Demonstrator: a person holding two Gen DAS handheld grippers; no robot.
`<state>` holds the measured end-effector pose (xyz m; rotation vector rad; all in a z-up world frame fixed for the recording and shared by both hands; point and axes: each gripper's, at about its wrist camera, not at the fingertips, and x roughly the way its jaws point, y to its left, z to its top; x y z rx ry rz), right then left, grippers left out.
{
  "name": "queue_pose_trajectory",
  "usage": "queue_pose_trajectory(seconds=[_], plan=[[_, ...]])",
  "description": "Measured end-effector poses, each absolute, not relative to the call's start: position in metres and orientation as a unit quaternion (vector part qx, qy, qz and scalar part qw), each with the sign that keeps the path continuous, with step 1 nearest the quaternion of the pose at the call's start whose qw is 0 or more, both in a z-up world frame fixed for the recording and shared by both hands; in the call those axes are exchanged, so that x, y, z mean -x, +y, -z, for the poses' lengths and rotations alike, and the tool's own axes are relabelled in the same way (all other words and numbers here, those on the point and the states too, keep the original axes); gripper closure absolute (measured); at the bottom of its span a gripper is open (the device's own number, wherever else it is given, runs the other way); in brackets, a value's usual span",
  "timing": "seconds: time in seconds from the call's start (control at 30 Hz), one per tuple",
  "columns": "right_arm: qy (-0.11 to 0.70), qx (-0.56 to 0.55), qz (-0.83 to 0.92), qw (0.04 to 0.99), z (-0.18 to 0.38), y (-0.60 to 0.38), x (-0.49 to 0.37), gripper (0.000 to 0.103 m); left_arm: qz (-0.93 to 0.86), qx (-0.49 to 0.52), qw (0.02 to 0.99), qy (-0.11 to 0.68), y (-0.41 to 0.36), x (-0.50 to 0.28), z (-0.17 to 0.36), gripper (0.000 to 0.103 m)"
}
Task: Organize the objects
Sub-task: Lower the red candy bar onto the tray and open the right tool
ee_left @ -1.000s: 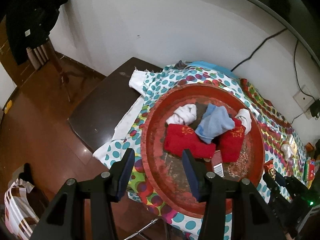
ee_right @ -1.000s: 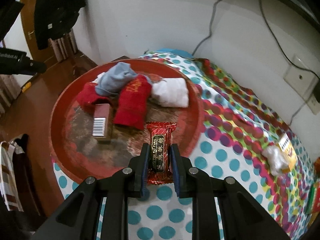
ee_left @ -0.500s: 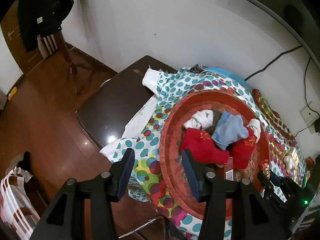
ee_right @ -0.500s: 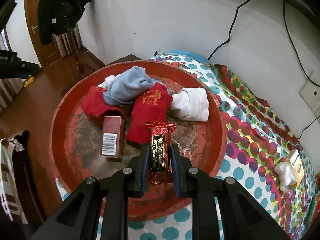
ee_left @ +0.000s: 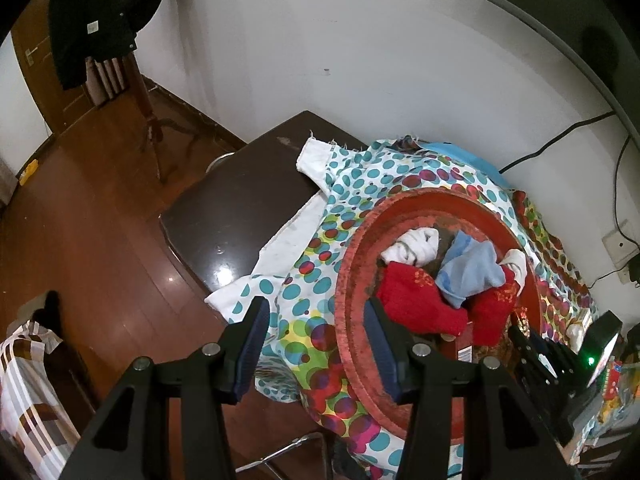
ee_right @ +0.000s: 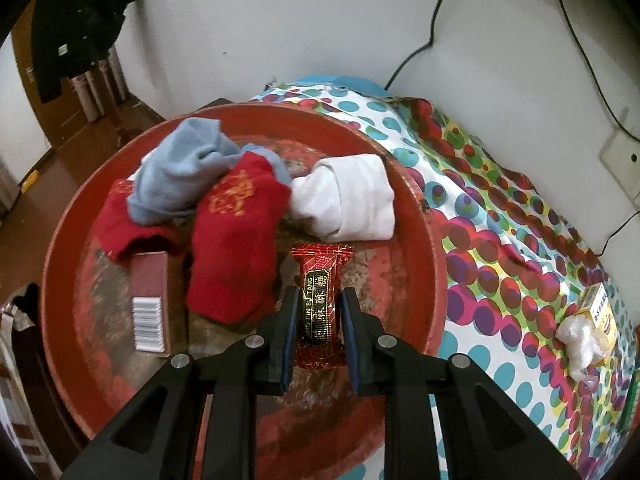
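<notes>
Candy packet (ee_right: 317, 304): red wrapper, black label, clamped in your right claw (ee_right: 318, 320) and hanging over the near part of the round red tray (ee_right: 430, 240). Can't tell if it touches the tray floor. In the tray beyond it: red sock (ee_right: 236, 240) to the packet's left, second red sock (ee_right: 124, 224) further left, blue sock (ee_right: 180, 172) draped over both, white sock roll (ee_right: 352, 196) behind the packet, small red box (ee_right: 149, 300) with barcode at left. Your left claw (ee_left: 316, 344) is half open, nothing in it, over the tray's outer rim (ee_left: 344, 280) and the polka-dot cloth (ee_left: 304, 292). The cloth covers part of the dark worktop (ee_left: 240, 200).
</notes>
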<state>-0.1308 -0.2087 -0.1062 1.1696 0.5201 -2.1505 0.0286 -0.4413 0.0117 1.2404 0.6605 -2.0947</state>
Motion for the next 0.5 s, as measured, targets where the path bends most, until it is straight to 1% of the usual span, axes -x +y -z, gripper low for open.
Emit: queue_pose_trajectory(seconds=[0.23, 0.27, 0.3, 0.37, 0.5], plan=[[0.193, -0.453, 0.813, 0.310, 0.114, -0.210, 0.135, 0.082, 0.793, -0.474, 0.297, 0.243, -0.435, -0.022, -0.010, 0.053], [0.193, -0.453, 0.813, 0.310, 0.114, -0.210, 0.136, 0.077, 0.792, -0.476, 0.296, 0.241, -0.434, -0.021, -0.009, 0.053], [0.192, -0.452, 0.814, 0.310, 0.113, -0.209, 0.136, 0.062, 0.792, -0.477, 0.295, 0.240, -0.433, -0.020, -0.009, 0.053], [0.188, -0.444, 0.819, 0.311, 0.109, -0.206, 0.134, 0.047, 0.792, -0.480, 0.294, 0.238, -0.432, -0.017, -0.007, 0.053], [0.177, -0.437, 0.823, 0.318, 0.096, -0.195, 0.131, 0.047, 0.793, -0.483, 0.289, 0.233, -0.426, -0.012, -0.005, 0.053]])
